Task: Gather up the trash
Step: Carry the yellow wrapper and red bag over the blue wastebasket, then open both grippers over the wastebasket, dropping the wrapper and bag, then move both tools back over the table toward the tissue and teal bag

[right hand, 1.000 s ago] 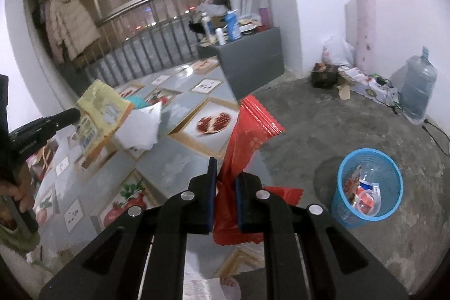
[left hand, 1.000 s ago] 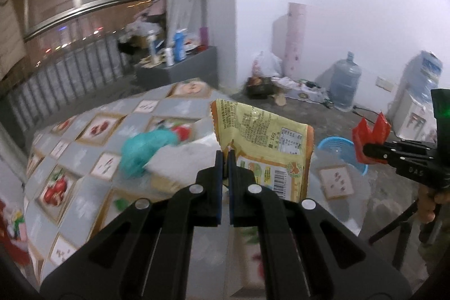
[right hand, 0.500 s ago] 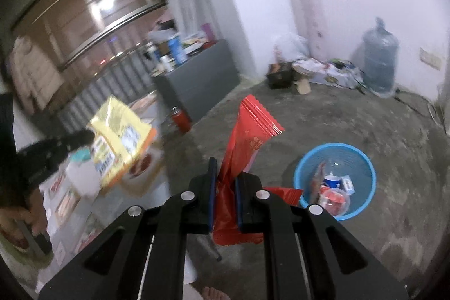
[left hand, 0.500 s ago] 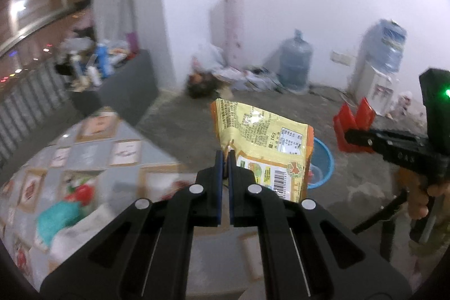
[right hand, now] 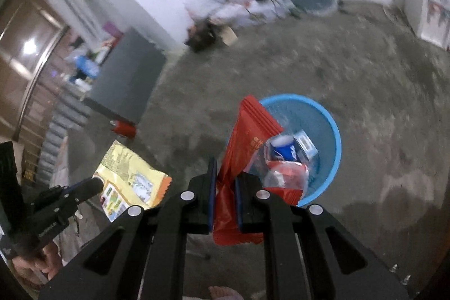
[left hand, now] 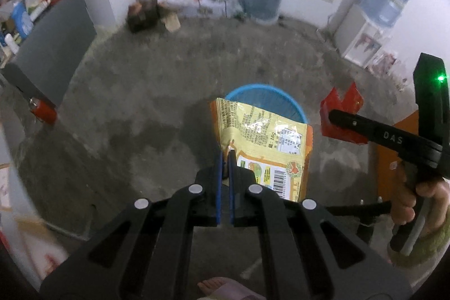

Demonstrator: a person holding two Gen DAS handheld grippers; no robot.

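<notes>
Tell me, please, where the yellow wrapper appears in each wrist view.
Left wrist: yellow wrapper at centre, pinched in the left gripper, overlapping the blue bin.
Right wrist: lower left, far left of the bin.
Shared landmark: the blue bin.

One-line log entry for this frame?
left gripper: shut on yellow wrapper | right gripper: shut on red wrapper | blue bin: below, holds trash

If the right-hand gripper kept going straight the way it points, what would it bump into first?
Probably the round blue plastic bin: the right gripper, clamping a red foil wrapper, aims down toward it. Depth is hard to judge.
</notes>
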